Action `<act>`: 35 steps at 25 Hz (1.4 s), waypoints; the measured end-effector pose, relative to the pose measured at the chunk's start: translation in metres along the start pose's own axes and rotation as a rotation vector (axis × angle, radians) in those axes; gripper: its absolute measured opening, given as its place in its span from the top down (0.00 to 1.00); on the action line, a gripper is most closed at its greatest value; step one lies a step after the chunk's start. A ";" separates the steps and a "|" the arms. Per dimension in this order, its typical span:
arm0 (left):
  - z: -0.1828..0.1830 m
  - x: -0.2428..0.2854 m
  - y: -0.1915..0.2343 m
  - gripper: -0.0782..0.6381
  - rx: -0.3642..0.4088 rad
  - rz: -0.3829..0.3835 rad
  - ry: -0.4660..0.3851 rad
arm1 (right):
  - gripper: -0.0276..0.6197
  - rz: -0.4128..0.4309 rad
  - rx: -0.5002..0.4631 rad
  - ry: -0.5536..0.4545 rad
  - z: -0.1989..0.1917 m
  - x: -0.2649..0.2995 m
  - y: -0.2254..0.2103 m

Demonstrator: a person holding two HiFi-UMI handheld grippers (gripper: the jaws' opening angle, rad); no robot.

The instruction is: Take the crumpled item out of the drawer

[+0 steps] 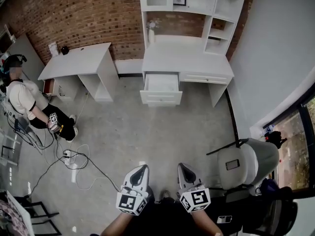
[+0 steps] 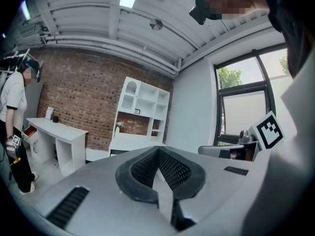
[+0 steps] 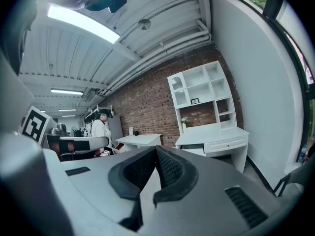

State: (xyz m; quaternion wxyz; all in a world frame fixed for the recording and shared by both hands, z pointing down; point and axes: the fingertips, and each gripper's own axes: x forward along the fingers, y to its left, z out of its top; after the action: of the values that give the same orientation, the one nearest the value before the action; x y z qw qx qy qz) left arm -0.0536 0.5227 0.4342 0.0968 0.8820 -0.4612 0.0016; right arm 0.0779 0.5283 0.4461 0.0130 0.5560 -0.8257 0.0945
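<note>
The left gripper (image 1: 141,170) and right gripper (image 1: 184,168) are held low in front of the person, each with its 2 jaws pressed together on nothing. Well apart, across the floor, the white desk's (image 1: 187,58) drawer (image 1: 161,85) stands open. The crumpled item inside is too small to make out.

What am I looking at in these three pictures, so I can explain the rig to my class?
There is no robot here: a person holds a two-jaw gripper in each hand. The head view comes from a camera on that person's head, looking down at the left gripper and the right gripper. The other two pictures come from cameras riding on each gripper. Both grippers are shut and hold nothing. Across the floor stands a white desk with its drawer pulled open; what lies inside cannot be made out from here. Another person stands at the left.
</note>
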 end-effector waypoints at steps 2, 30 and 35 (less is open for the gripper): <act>-0.001 0.014 0.007 0.87 -0.002 0.002 0.009 | 0.94 0.006 0.002 0.008 -0.001 0.016 -0.007; 0.048 0.359 0.258 0.87 -0.039 -0.117 0.052 | 0.94 -0.057 -0.025 0.079 0.047 0.446 -0.154; 0.057 0.447 0.279 0.87 -0.056 -0.053 0.067 | 0.94 -0.005 -0.047 0.115 0.045 0.521 -0.221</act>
State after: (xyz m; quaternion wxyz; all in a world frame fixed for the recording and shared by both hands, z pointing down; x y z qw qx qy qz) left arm -0.0291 -0.0060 0.4666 0.1366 0.8904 -0.4339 0.0156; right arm 0.0868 -0.0372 0.4990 0.0739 0.5513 -0.8241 0.1069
